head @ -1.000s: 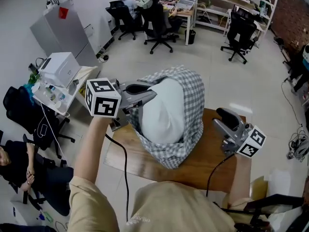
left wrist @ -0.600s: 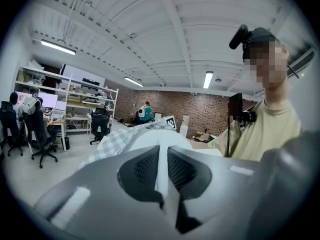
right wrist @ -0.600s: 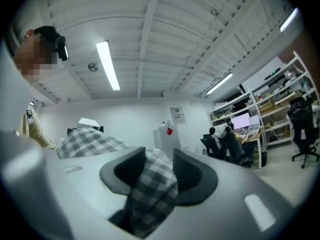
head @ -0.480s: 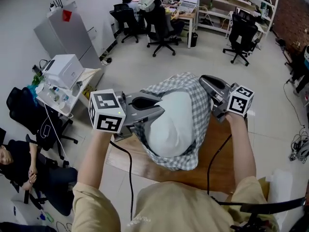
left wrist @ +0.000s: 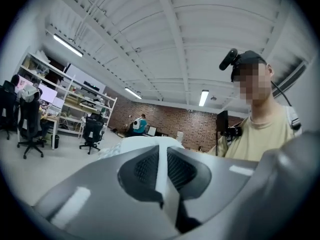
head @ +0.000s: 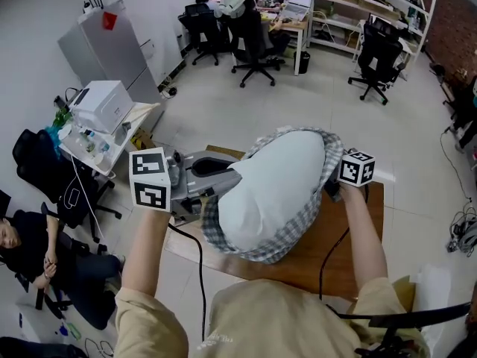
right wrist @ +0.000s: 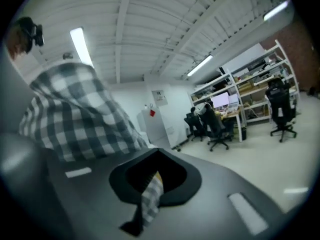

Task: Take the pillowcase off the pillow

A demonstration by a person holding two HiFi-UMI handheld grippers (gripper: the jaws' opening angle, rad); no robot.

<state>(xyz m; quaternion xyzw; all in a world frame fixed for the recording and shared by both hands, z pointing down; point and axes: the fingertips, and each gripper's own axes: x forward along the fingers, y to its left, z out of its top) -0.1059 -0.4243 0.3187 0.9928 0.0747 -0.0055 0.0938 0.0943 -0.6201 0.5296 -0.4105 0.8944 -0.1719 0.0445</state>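
Observation:
A white pillow (head: 277, 185) is held up over the wooden table (head: 339, 248), with the grey-and-white checked pillowcase (head: 257, 246) bunched round its lower and right edges. My left gripper (head: 227, 176) is at the pillow's left side, shut on white pillow fabric; in the left gripper view that fabric (left wrist: 165, 194) shows pinched between the jaws of the left gripper (left wrist: 161, 176). My right gripper (head: 330, 185) is at the pillow's right edge, partly hidden behind it. In the right gripper view the right gripper (right wrist: 150, 186) is shut on a fold of checked cloth (right wrist: 151, 196).
A white printer (head: 100, 104) stands on a small side table at the left, with a grey cabinet (head: 112, 42) behind it. A seated person (head: 30, 256) is at the lower left. Office chairs (head: 253, 39), desks and shelves (head: 358, 6) line the back of the room.
My right gripper rose from the table's right side to the pillow's right edge and closed on the checked pillowcase. The case has slid back, baring more white pillow. The left gripper kept its grip.

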